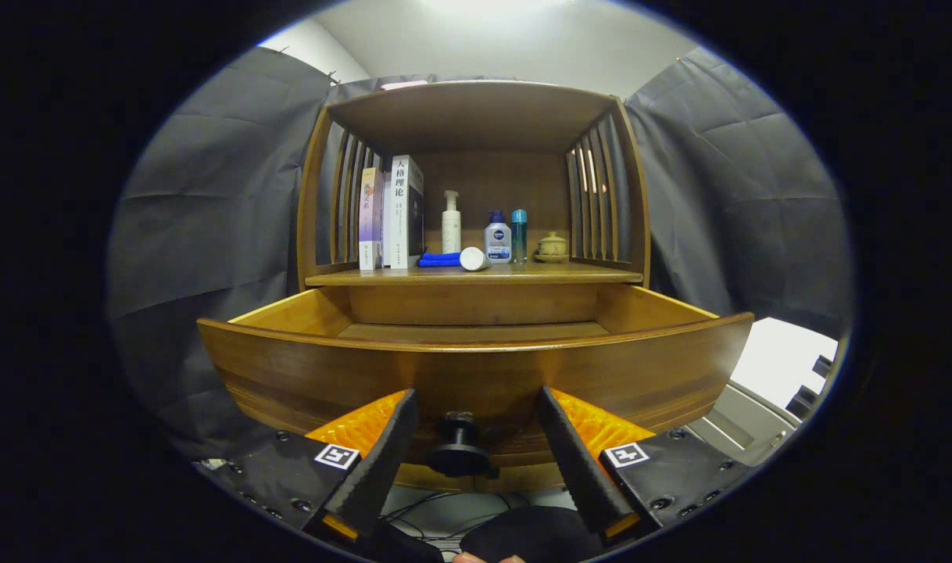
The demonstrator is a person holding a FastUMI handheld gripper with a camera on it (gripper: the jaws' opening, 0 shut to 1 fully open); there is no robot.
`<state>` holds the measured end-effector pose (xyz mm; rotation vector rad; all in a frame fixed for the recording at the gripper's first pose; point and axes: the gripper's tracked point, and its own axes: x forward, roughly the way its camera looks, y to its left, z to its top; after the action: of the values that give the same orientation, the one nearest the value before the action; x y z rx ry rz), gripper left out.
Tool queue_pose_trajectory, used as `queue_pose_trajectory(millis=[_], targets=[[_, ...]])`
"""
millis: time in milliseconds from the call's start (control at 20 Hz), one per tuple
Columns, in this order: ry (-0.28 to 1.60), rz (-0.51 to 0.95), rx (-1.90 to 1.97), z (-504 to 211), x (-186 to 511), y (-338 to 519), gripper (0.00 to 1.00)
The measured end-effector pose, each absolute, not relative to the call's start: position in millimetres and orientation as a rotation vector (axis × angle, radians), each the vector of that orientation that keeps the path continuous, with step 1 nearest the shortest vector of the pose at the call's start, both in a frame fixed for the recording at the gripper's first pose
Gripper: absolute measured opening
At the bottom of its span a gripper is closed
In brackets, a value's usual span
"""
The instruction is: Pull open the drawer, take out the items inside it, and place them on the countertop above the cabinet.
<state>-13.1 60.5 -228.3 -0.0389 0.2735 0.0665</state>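
Drawer point(476, 375) of the wooden cabinet point(476, 125) stands pulled out toward the gripper point(476, 418), its curved front panel just ahead of the fingers; the part of the drawer's floor that shows over the front panel is bare wood, and the near part is hidden behind that panel. A dark round knob point(459, 450) on the drawer front sits between the two fingers, which are spread apart on either side of it without touching it, so the jaws are open. On the countertop point(476, 275) above the drawer, inside the slatted-sided shelf, stand two upright books point(394, 211) at the left, then a folded blue cloth point(439, 259) with a white tube point(473, 258) lying just beside it, a tall white pump bottle point(451, 222) behind, a squat pump bottle with a blue top point(497, 237), a slim teal bottle point(519, 234) and a small lidded ceramic pot point(552, 246) on a saucer at the right
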Motion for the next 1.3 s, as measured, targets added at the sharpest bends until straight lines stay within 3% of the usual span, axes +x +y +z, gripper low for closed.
queue_pose_trajectory(millis=[1300], targets=[[0.278,0.033,-0.015,-240,171,84,0.98]])
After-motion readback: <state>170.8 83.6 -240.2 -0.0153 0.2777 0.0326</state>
